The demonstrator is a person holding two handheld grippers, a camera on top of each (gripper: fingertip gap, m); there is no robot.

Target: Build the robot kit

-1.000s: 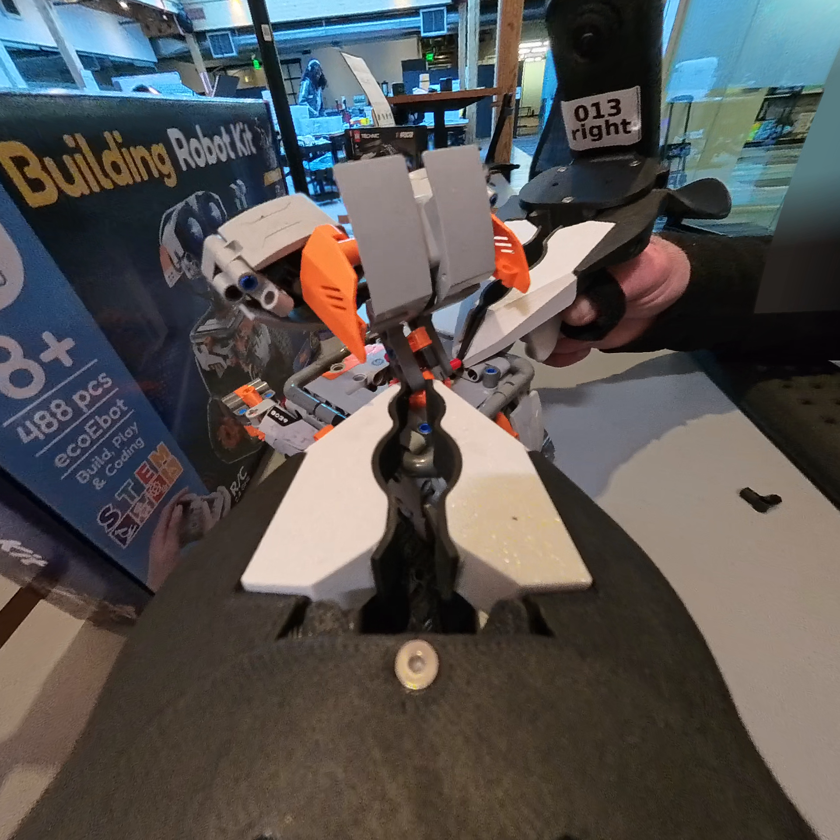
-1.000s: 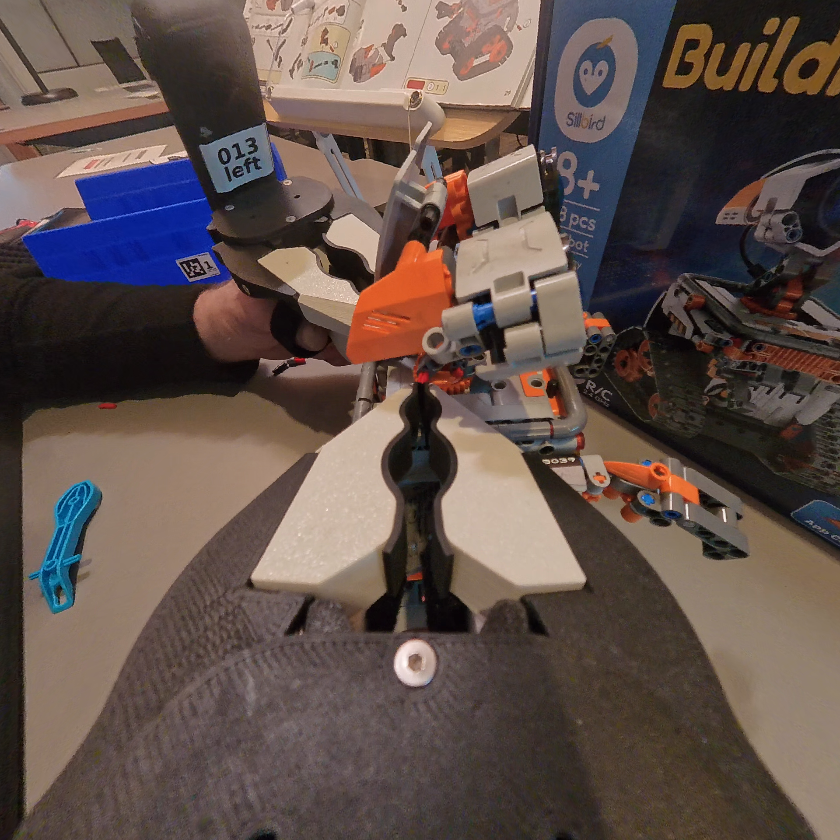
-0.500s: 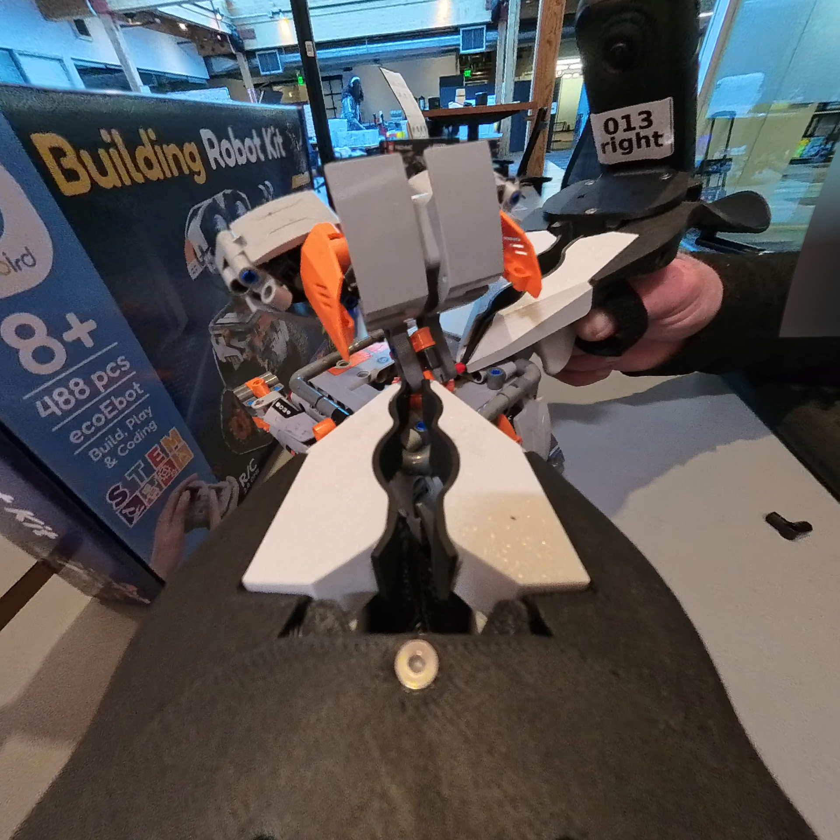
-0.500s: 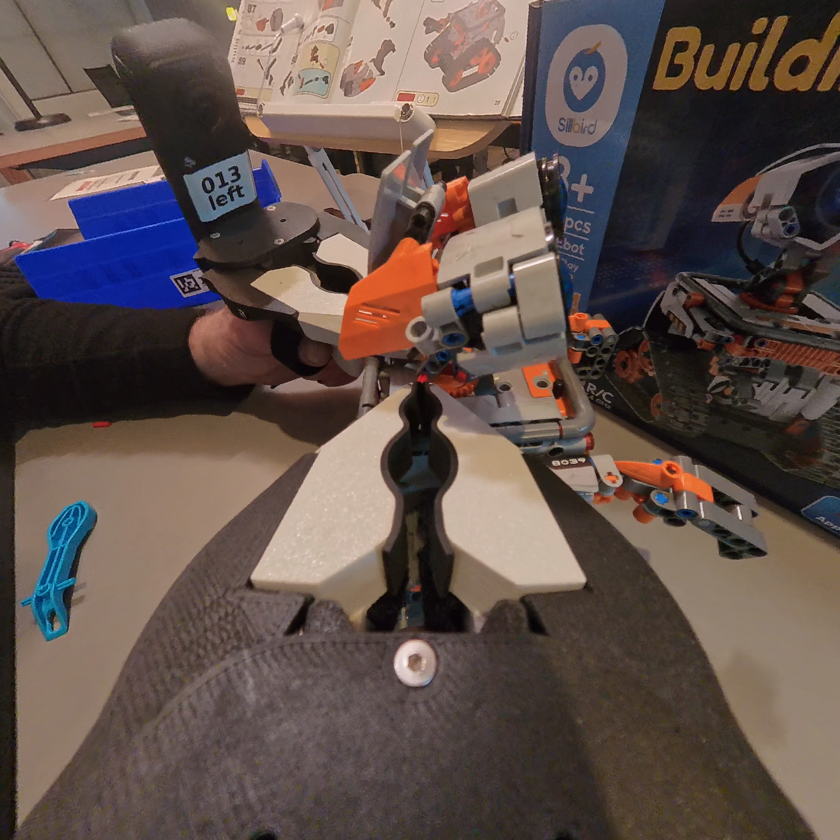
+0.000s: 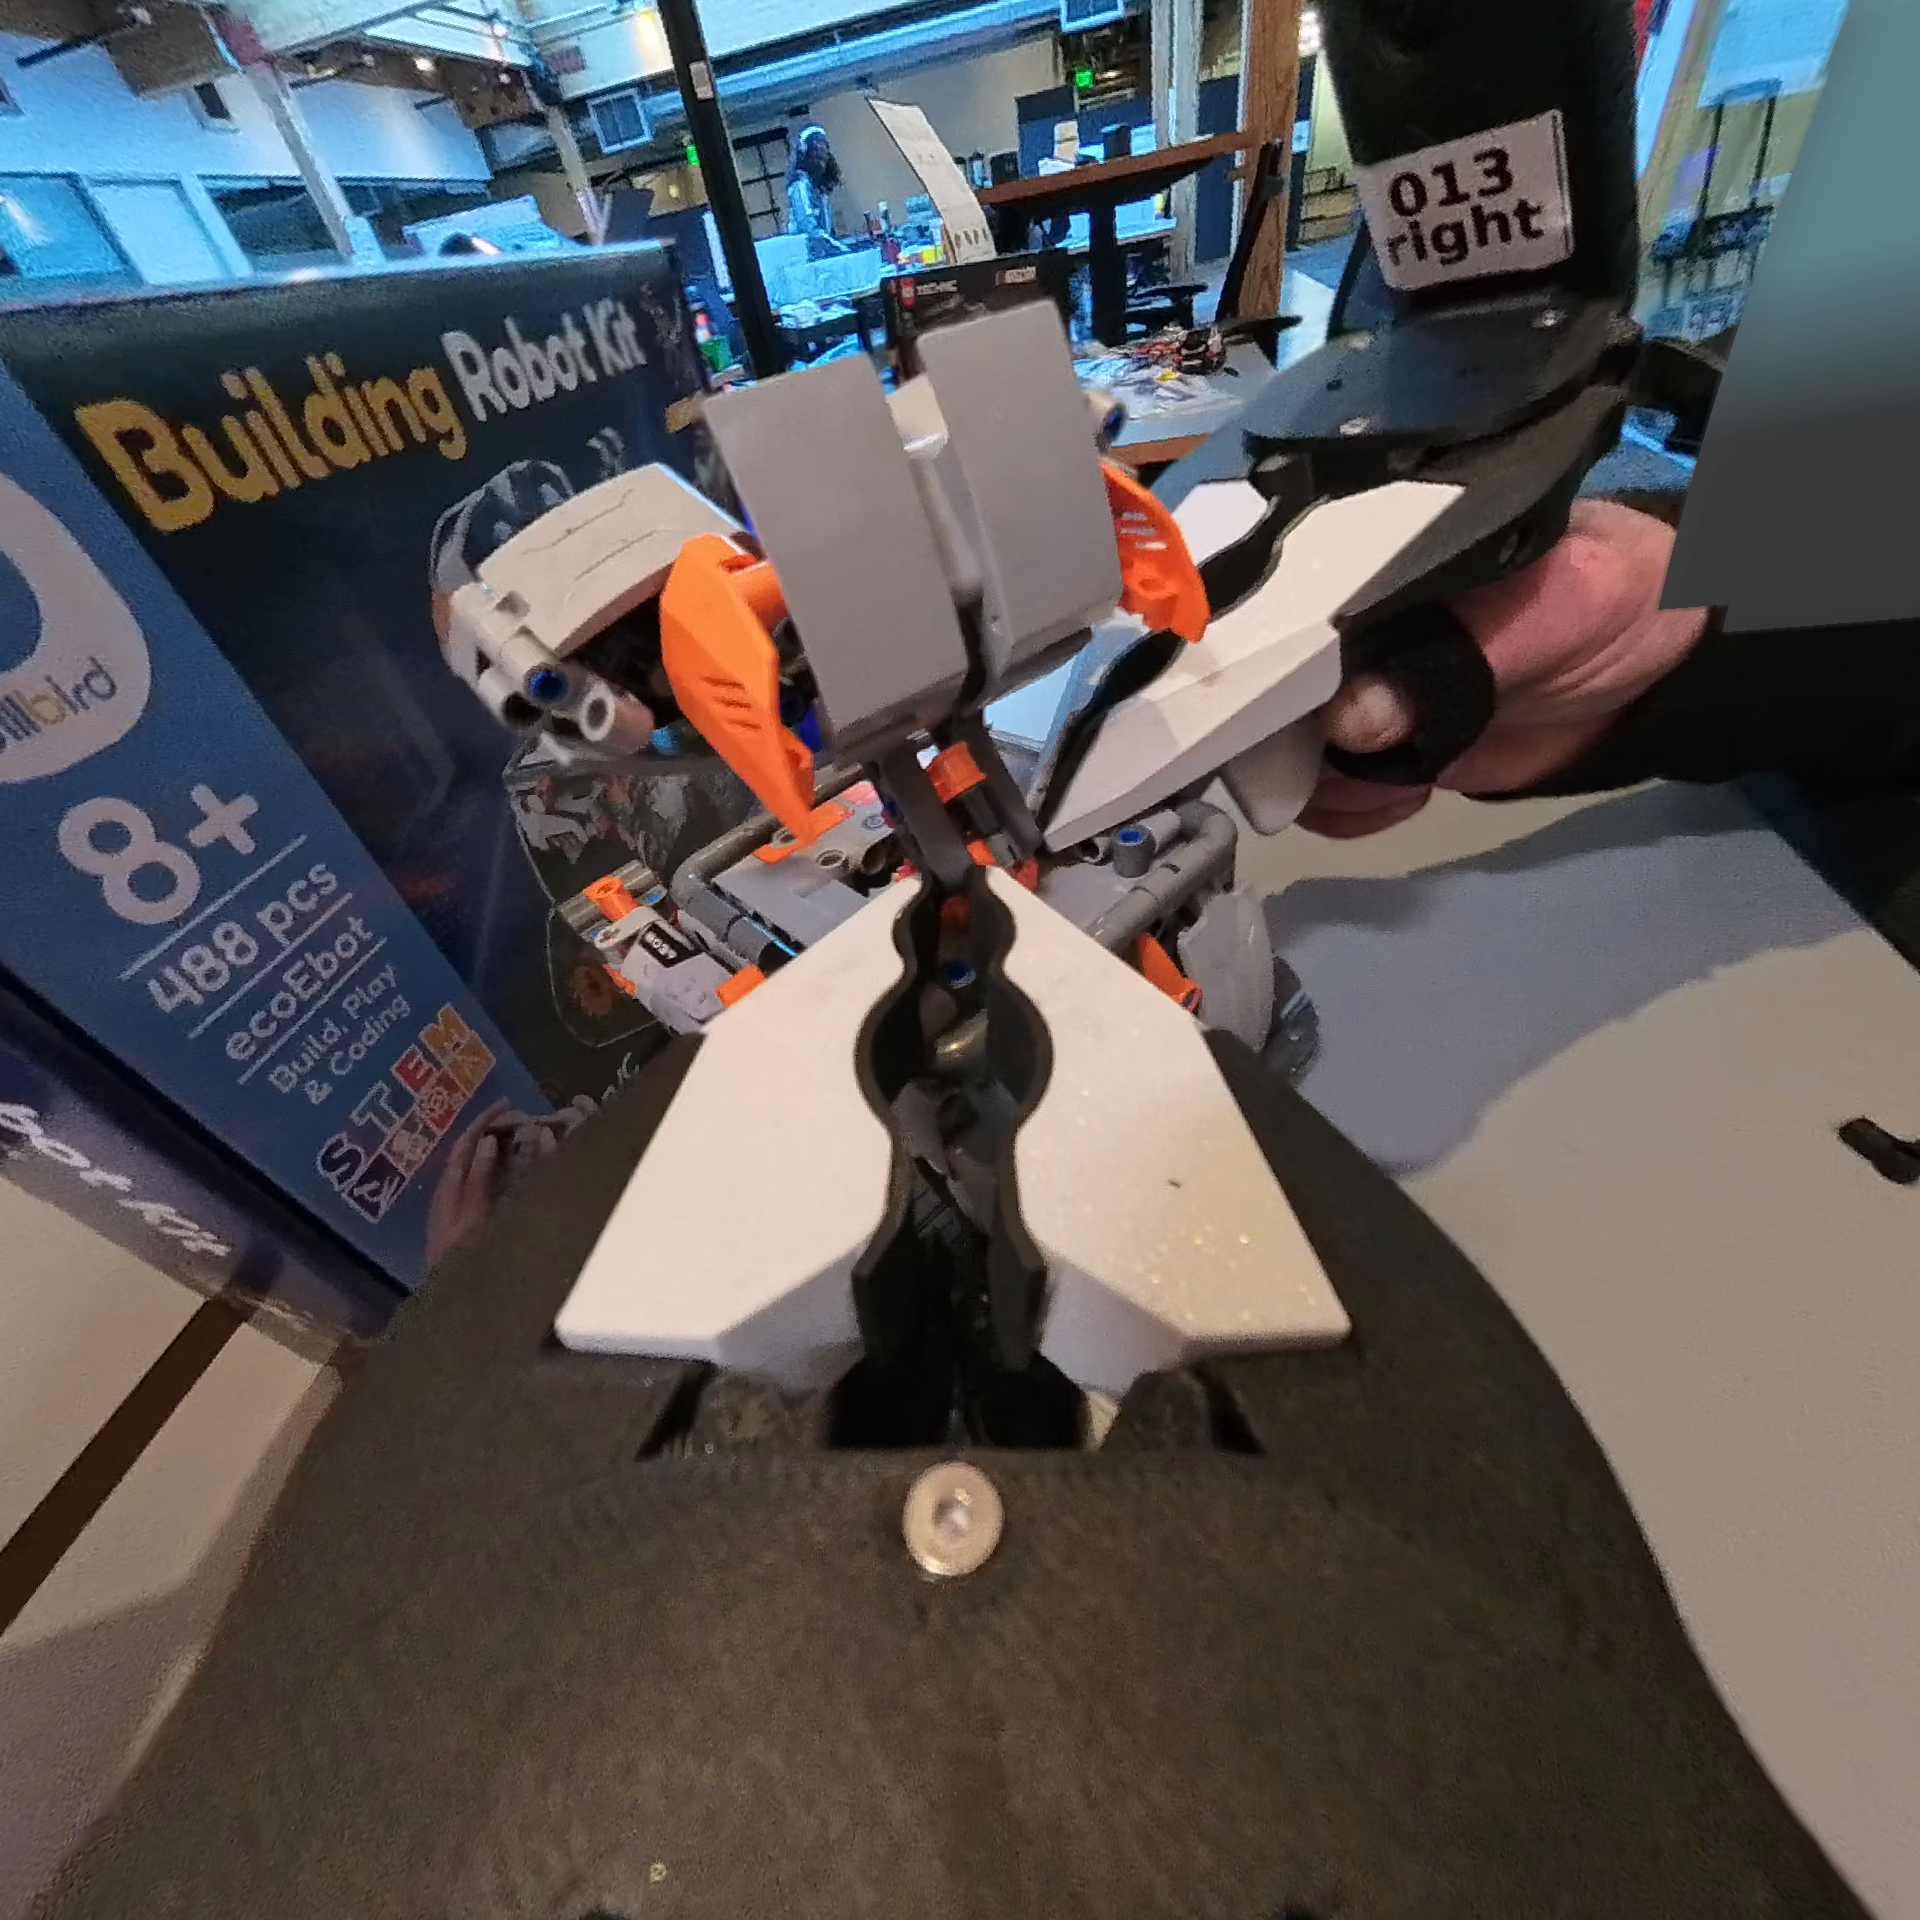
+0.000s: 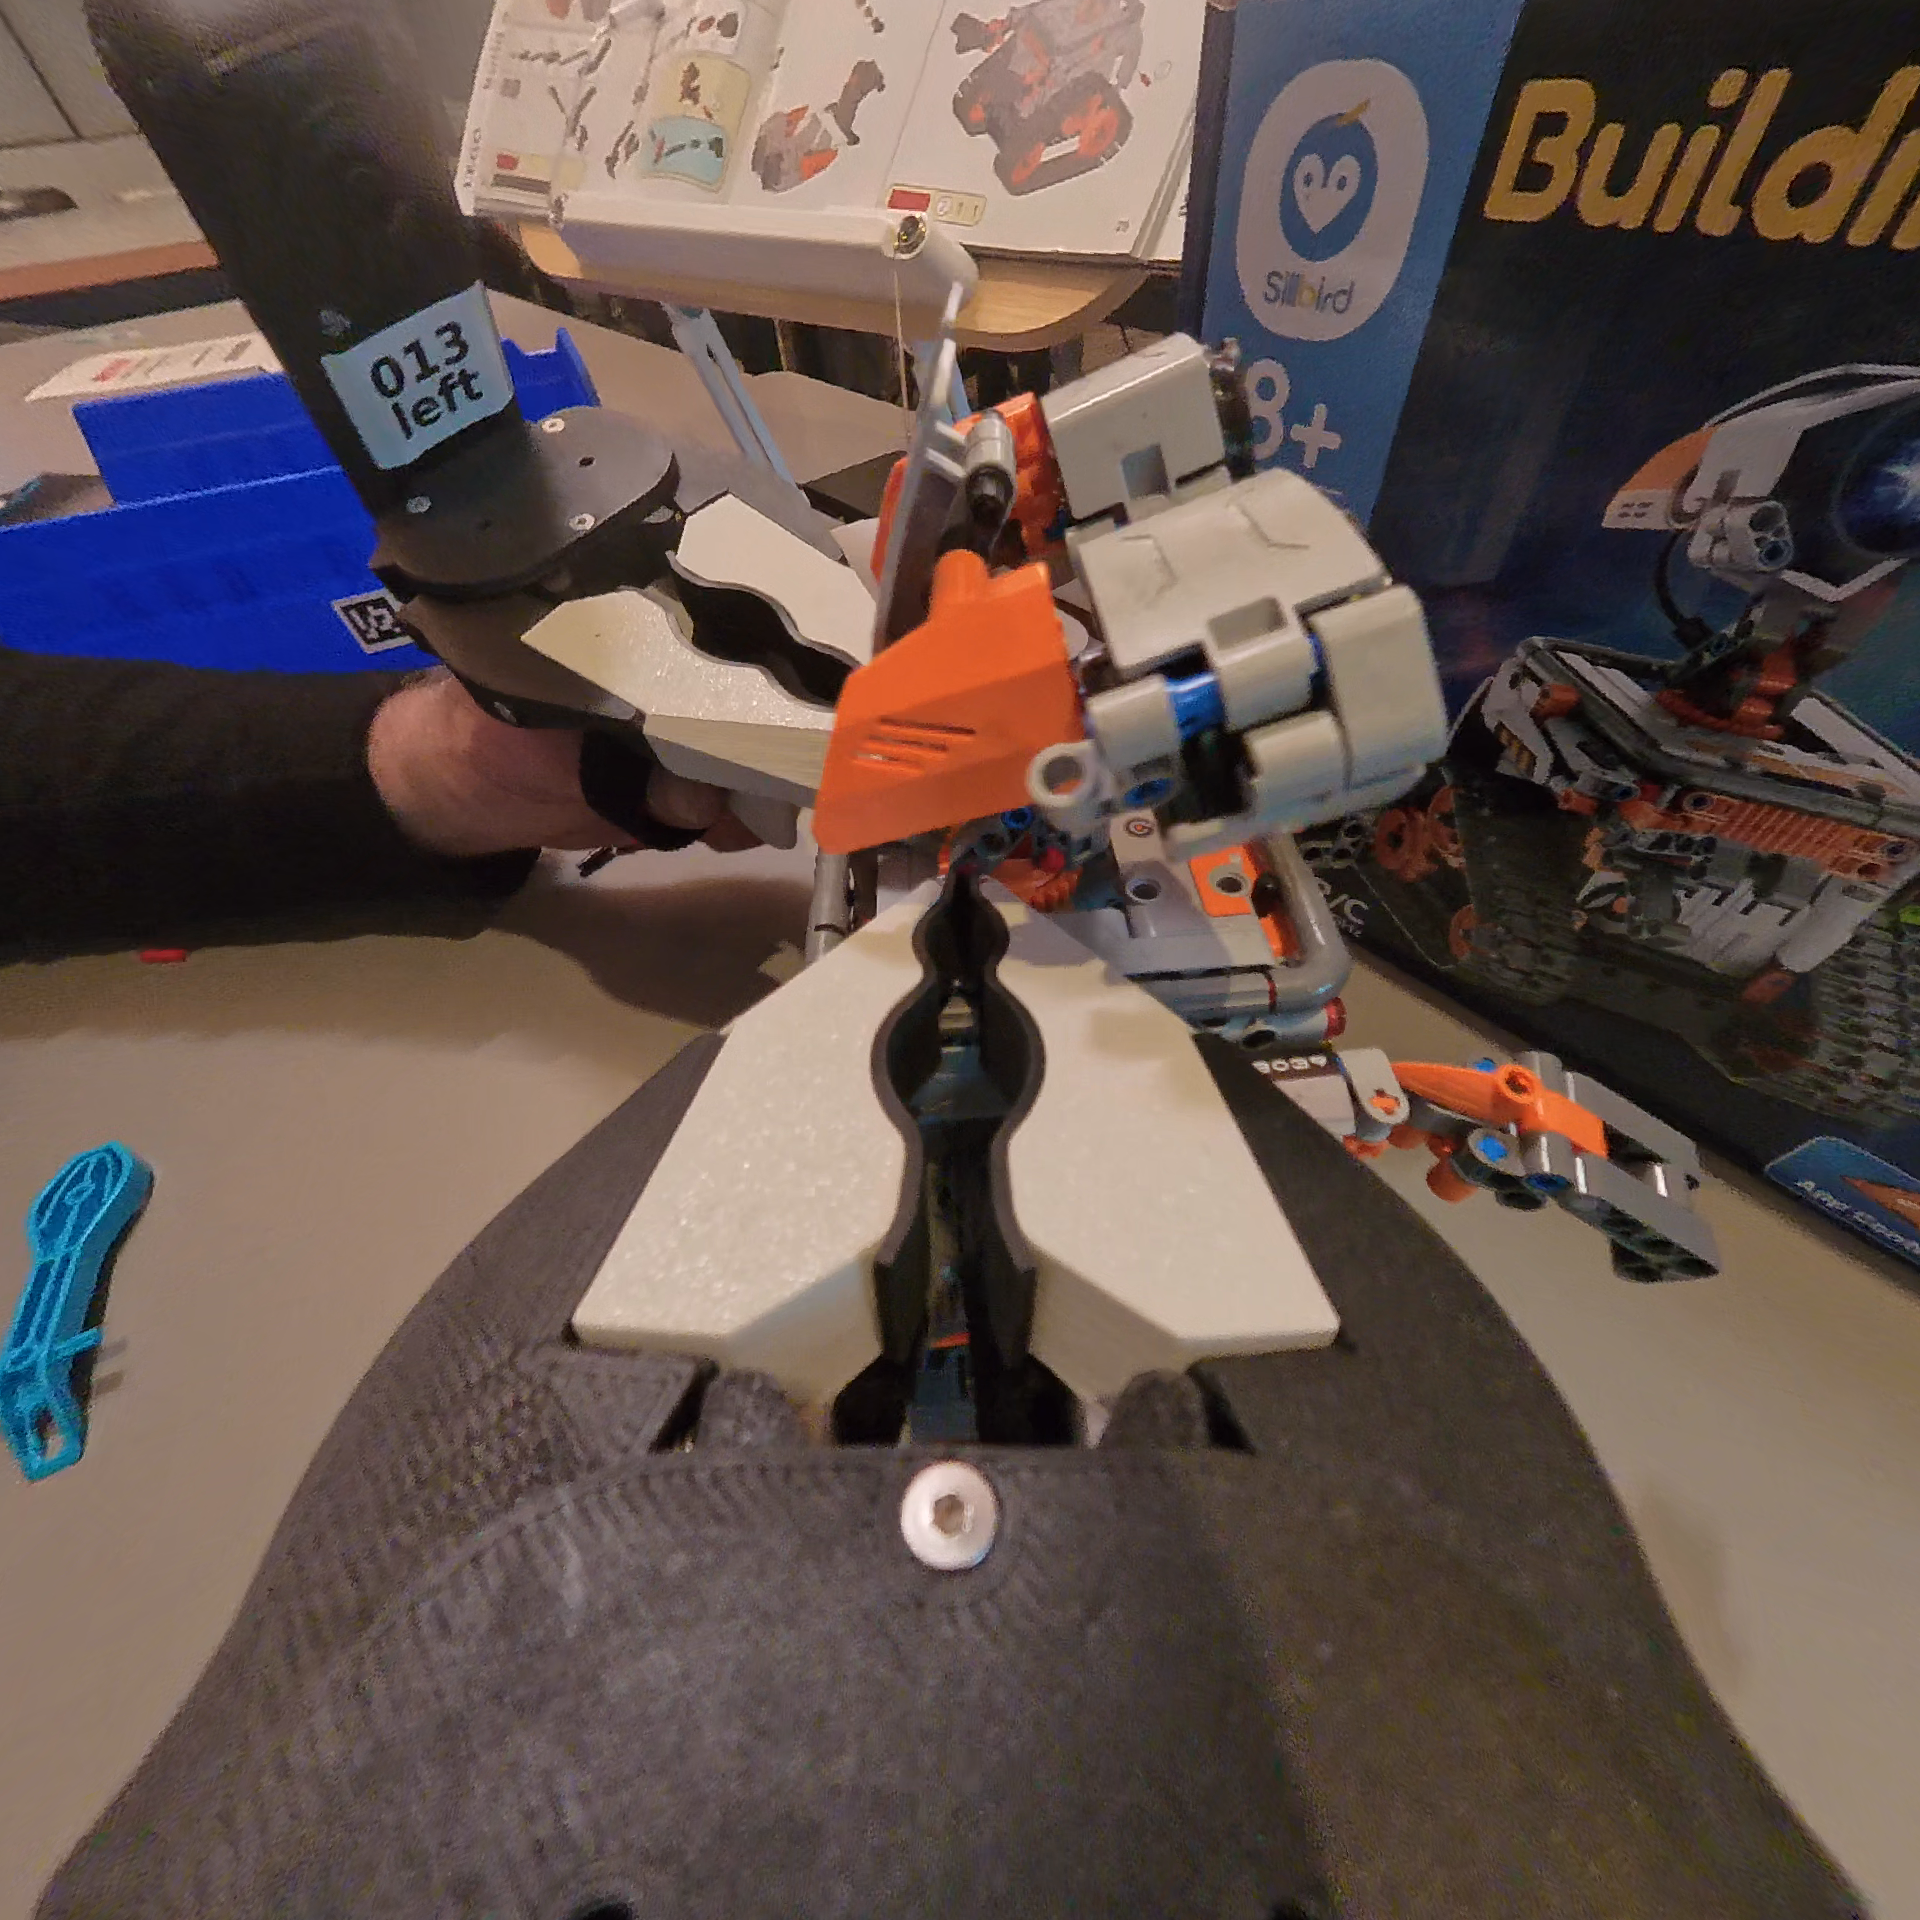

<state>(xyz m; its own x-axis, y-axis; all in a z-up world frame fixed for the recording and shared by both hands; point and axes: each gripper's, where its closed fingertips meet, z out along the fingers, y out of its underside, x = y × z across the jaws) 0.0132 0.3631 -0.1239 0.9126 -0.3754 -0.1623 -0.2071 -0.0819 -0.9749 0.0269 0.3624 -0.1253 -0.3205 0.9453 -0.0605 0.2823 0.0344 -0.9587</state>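
A grey and orange brick robot model [image 5: 914,540] stands on the table, its head raised on a dark stem. My left gripper [image 5: 951,883] is shut on that stem just below the head. My right gripper [image 6: 961,894] is shut on a thin part of the model [image 6: 1195,644] under the orange side panel. Each gripper shows in the other's view, held by a hand in a black sleeve: the right gripper [image 5: 1049,831] comes in from the right, the left gripper [image 6: 831,748] from the left. The model's base is partly hidden behind the fingers.
A big dark blue kit box [image 5: 260,727] stands close behind the model [image 6: 1662,416]. A loose grey and orange sub-assembly [image 6: 1538,1153] lies by the box. A cyan tool [image 6: 62,1278], a blue bin [image 6: 208,520], an open instruction booklet [image 6: 831,104] and a small black piece [image 5: 1881,1148] are around. Both grippers' tips are close together, under 4 cm apart.
Both grippers stay shut on the model. The model's head has tipped a little toward the box, and the left gripper's handle has tilted with it.
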